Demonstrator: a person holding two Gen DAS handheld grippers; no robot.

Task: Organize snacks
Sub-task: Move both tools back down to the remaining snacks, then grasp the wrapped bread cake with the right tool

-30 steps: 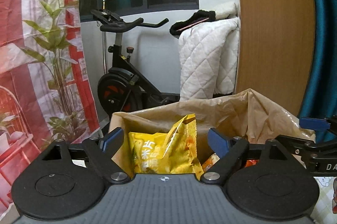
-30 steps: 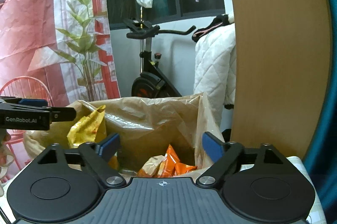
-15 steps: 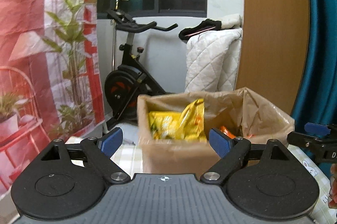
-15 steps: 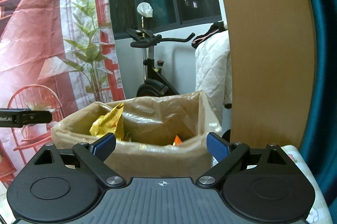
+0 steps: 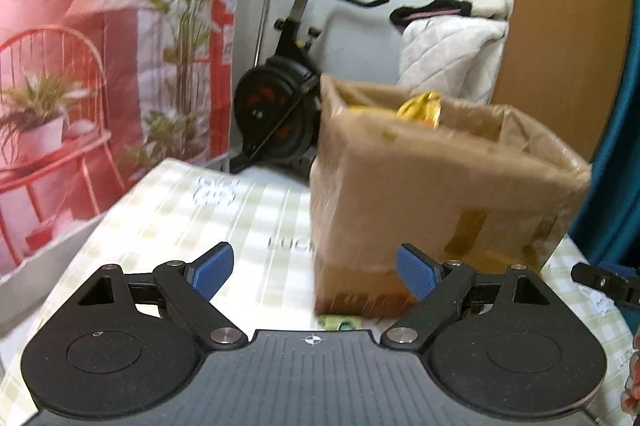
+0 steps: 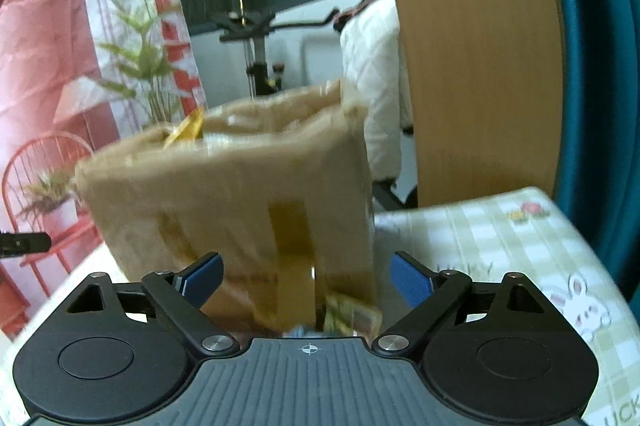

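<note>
A brown cardboard box [image 5: 440, 185] stands on a table with a green checked cloth [image 5: 180, 218]. The top of a yellow snack bag [image 5: 420, 107] pokes above its rim. A small green packet [image 5: 340, 322] lies at the foot of the box. My left gripper [image 5: 314, 262] is open and empty, a little back from the box's near left corner. In the right wrist view the box [image 6: 224, 193] fills the middle, with the yellow bag [image 6: 188, 129] and the packet [image 6: 352, 314]. My right gripper [image 6: 306, 266] has wide jaws closing slightly, nothing pressed between them.
Behind the table are an exercise bike [image 5: 280, 105], a white quilted blanket [image 5: 448, 53], a wooden panel [image 5: 568, 25] and a teal curtain [image 6: 592, 65]. A red printed backdrop [image 5: 80, 45] hangs on the left. The checked cloth [image 6: 500, 234] stretches right of the box.
Both grippers have drawn back and sunk from over the box's open top to low in front of it. The box's side now shows; most snacks inside are hidden.
</note>
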